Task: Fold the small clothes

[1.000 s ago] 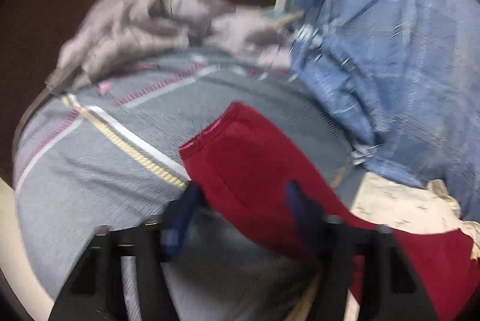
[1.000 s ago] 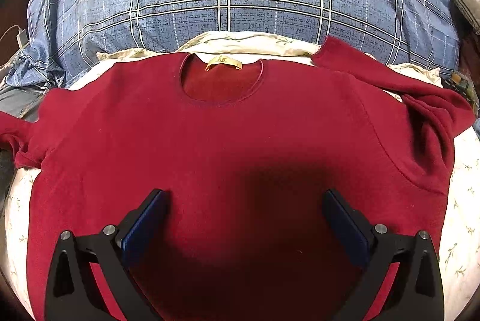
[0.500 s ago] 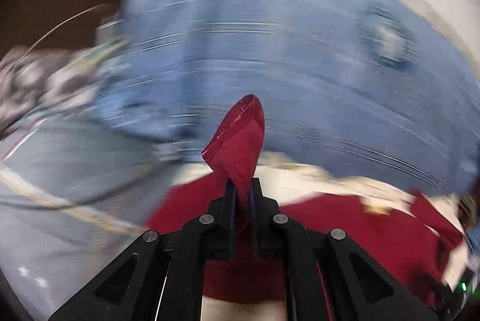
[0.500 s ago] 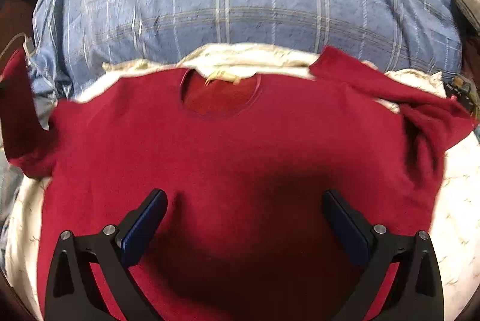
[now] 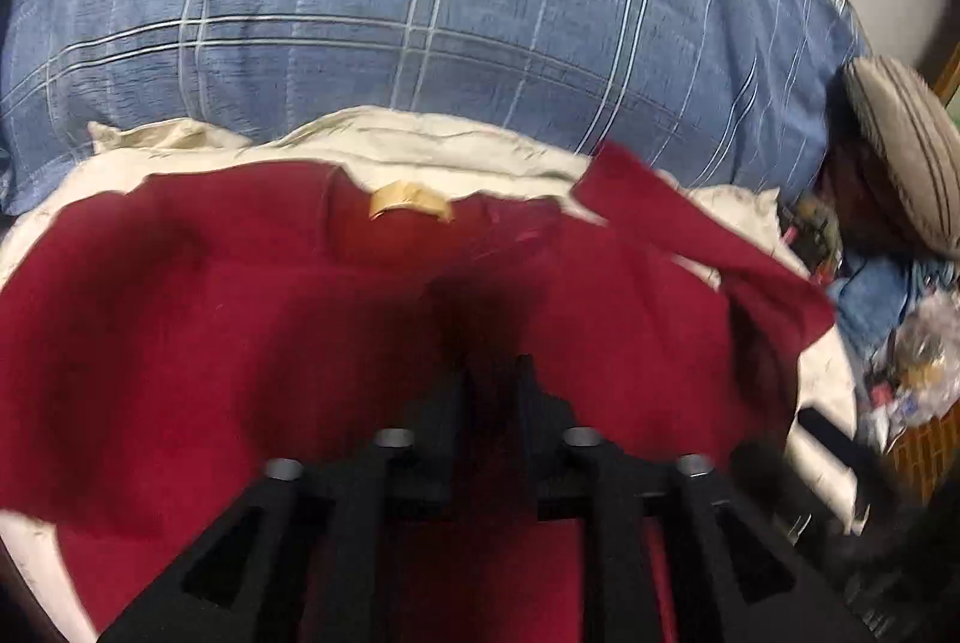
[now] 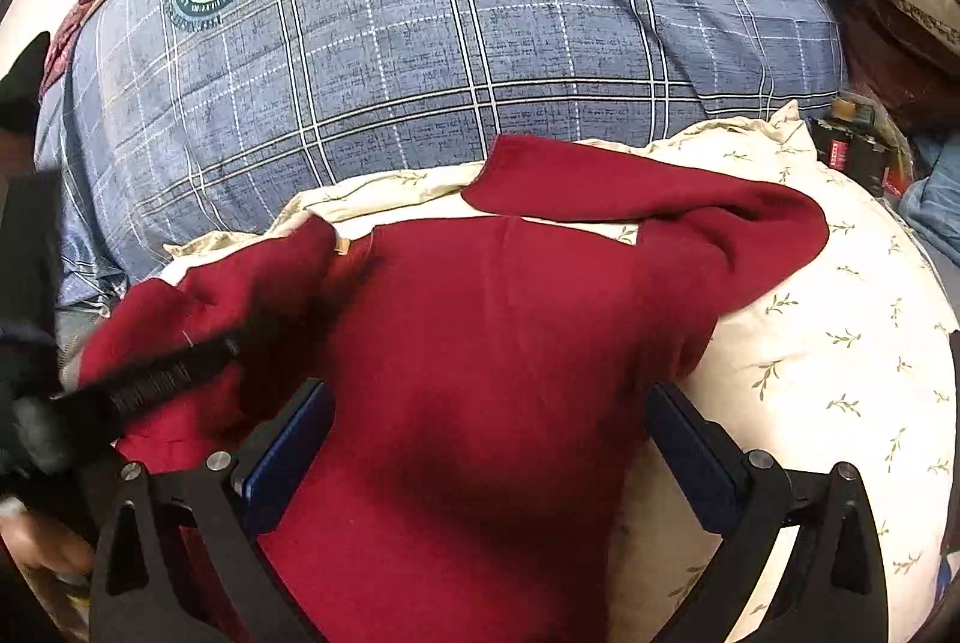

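A dark red long-sleeved sweater (image 6: 510, 331) lies front-up on a cream floral sheet (image 6: 840, 343). My left gripper (image 5: 491, 373) is shut on the sweater's left sleeve and holds it over the body, near the collar with its tan label (image 5: 408, 199). In the right wrist view the left gripper (image 6: 180, 373) shows as a dark blurred bar at the left, with the sleeve (image 6: 240, 283) folded inward. My right gripper (image 6: 489, 439) is open and empty, low over the sweater's lower body. The right sleeve (image 6: 660, 199) lies bent across the top right.
A blue plaid quilt (image 6: 450, 42) with a round badge is piled behind the sweater. A striped pillow (image 5: 900, 150) and a clutter of small items (image 5: 912, 361) lie at the right edge of the bed.
My left gripper shut on the left sleeve, lifted it and carried it right, over the sweater's body. My right gripper shifted right and stays open.
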Motion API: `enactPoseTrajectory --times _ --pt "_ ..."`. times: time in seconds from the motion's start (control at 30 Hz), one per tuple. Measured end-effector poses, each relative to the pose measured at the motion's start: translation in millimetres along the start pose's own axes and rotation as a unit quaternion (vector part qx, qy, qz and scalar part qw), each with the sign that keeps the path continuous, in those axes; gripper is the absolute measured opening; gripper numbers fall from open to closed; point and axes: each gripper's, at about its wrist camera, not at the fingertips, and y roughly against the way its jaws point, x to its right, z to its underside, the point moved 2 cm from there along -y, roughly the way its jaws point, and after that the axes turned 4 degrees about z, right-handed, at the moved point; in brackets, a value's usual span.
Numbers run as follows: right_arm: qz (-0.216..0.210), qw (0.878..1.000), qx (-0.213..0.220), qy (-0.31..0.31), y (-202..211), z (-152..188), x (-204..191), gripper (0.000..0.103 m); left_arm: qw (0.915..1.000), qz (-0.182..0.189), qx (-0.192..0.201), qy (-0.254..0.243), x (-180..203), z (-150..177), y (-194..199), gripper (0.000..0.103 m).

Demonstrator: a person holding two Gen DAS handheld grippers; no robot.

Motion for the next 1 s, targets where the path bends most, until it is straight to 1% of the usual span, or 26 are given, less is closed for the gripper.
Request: enactPoseTrajectory --times 0.07,0.1,0.13,0.2,0.27,0.3,0.33,0.37,0.4,0.43,0.47,0.5,0.53,0.57,0.6,0.63,0.67,0.73,0.77,0.8,0.83,0.87,0.9,0.93,0.97,1.0 --pt "-0.03 1.0 0.006 -0.008 1.4 -4.6 -0.3 0.102 0.9995 0.013 0.029 0.002 -6.3 -3.4 22.9 0.041" --pt "-0.05 0.999 0.006 -0.012 1.0 -7.2 -2.0 0.102 0.999 0.015 0.042 0.004 -12.3 -3.9 34.8 0.054" --pt "-0.076 0.997 0.004 -0.014 -1.4 -10.3 -5.9 0.102 0.9982 0.008 0.059 0.008 -21.4 -3.4 51.3 0.064" --pt "-0.1 0.995 -0.001 -0.003 -6.4 -14.4 -17.6 0.101 0.9949 -0.034 0.094 0.016 -41.9 3.9 79.7 0.066" --pt "-0.104 0.994 -0.001 0.027 -14.8 -17.3 -35.0 0.098 0.9895 -0.085 0.114 0.025 -64.0 9.9 97.6 0.066" --pt "-0.099 0.994 -0.008 0.043 -23.0 -18.2 -43.2 0.097 0.9832 -0.123 0.129 0.041 -81.9 12.1 105.4 0.066" --pt "-0.095 0.994 -0.02 0.051 -33.8 -18.3 -49.2 0.093 0.9794 -0.138 0.139 0.05 -90.3 13.4 110.5 0.066" --pt "-0.094 0.994 -0.032 0.054 -43.6 -17.9 -53.1 0.091 0.9735 -0.153 0.156 0.067 -105.5 15.1 113.7 0.066" --pt "-0.095 0.993 -0.044 0.058 -54.5 -18.0 -56.8 0.09 0.9701 -0.16 0.164 0.08 -116.7 17.9 115.2 0.066" --pt "-0.087 0.993 -0.053 0.067 -65.4 -17.7 -59.9 0.083 0.9671 -0.167 0.168 0.093 -125.9 19.1 114.2 0.066" --pt "-0.07 0.993 -0.061 0.079 -76.8 -15.9 -62.1 0.075 0.9635 -0.174 0.17 0.112 -138.5 23.8 113.8 0.066" --pt "-0.051 0.992 -0.07 0.088 -88.7 -15.4 -63.2 0.067 0.9621 -0.174 0.17 0.124 -143.2 23.7 107.6 0.066" --pt "-0.042 0.993 -0.067 0.093 -94.8 -15.0 -62.4 0.054 0.9613 -0.17 0.169 0.136 -152.1 21.9 103.7 0.066" --pt "-0.047 0.993 -0.059 0.096 -96.2 -15.4 -61.5 0.04 0.9608 -0.167 0.17 0.142 -155.9 21.0 101.1 0.066" --pt "-0.057 0.992 -0.058 0.098 -96.9 -16.3 -61.5 0.03 0.9597 -0.168 0.172 0.145 -159.9 16.9 98.1 0.066" --pt "-0.056 0.992 -0.06 0.097 -96.1 -17.6 -60.0 0.014 0.9583 -0.173 0.174 0.146 -163.9 15.4 95.3 0.066" --pt "-0.06 0.992 -0.057 0.094 -93.1 -19.2 -58.0 0.008 0.9577 -0.175 0.174 0.147 -164.6 20.6 104.7 0.066" --pt "-0.077 0.993 -0.041 0.084 -78.2 -24.6 -51.0 0.007 0.9585 -0.173 0.171 0.149 -165.0 18.9 98.7 0.066" --pt "-0.072 0.994 -0.021 0.081 -66.0 -28.5 -44.9 0.007 0.9591 -0.172 0.169 0.148 -164.9 30.4 100.4 0.066" --pt "-0.063 0.995 -0.006 0.079 -57.9 -32.7 -39.9 0.007 0.9597 -0.172 0.167 0.146 -164.7 29.3 96.9 0.066" --pt "-0.045 0.996 0.017 0.072 -46.5 -37.4 -29.3 0.007 0.9598 -0.173 0.167 0.145 -166.3 36.8 101.4 0.066" --pt "-0.032 0.997 0.026 0.064 -42.4 -40.5 -20.5 0.007 0.9595 -0.177 0.167 0.142 -166.0 39.2 100.6 0.066" --pt "-0.023 0.998 0.023 0.053 -42.8 -43.9 -11.4 0.007 0.9594 -0.179 0.166 0.142 -165.4 39.0 98.1 0.066" --pt "-0.022 0.999 0.011 0.041 -47.9 -45.2 -3.3 0.008 0.9606 -0.177 0.162 0.14 -164.3 41.5 97.4 0.066" --pt "-0.024 0.999 -0.008 0.033 -55.5 -44.3 1.9 0.01 0.9624 -0.173 0.156 0.139 -162.7 44.4 102.6 0.066" --pt "-0.018 0.999 -0.021 0.03 -60.5 -43.3 3.8 0.013 0.9658 -0.166 0.147 0.135 -158.9 43.2 98.6 0.066"
